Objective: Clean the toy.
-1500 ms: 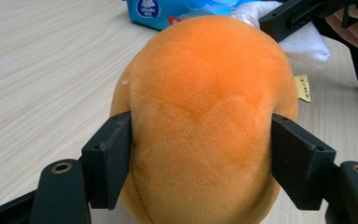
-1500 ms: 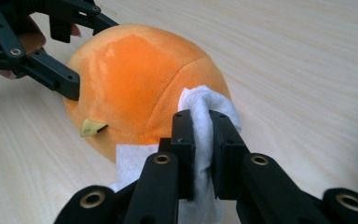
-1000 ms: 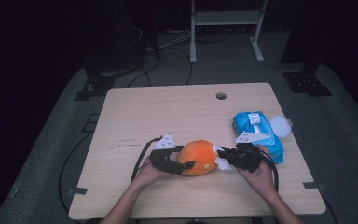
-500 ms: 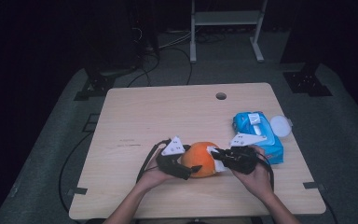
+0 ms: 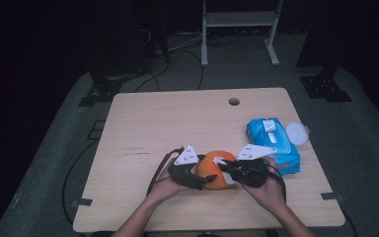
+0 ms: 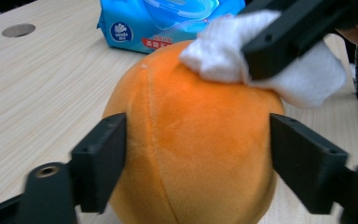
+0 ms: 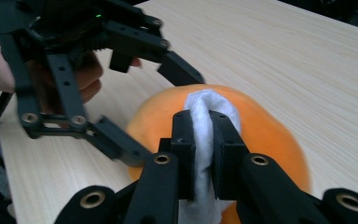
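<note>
Both hands have drifted slightly toward the table's (image 5: 143,123) middle, carrying the work with them. You steady the orange plush ball (image 5: 217,170) near the front edge; your left gripper (image 6: 196,154) brackets it, jaws having just closed somewhat, pads at its flanks, though firm pressing cannot be told. Your right gripper (image 7: 204,140) is clenched on a white wipe (image 7: 207,121), pressed onto the ball's top. Step in hand: wiping the plush surface. Next, judge a fresh stroke across it, keeping the ball braced. Blue wipe pack (image 5: 272,143) lies just right.
</note>
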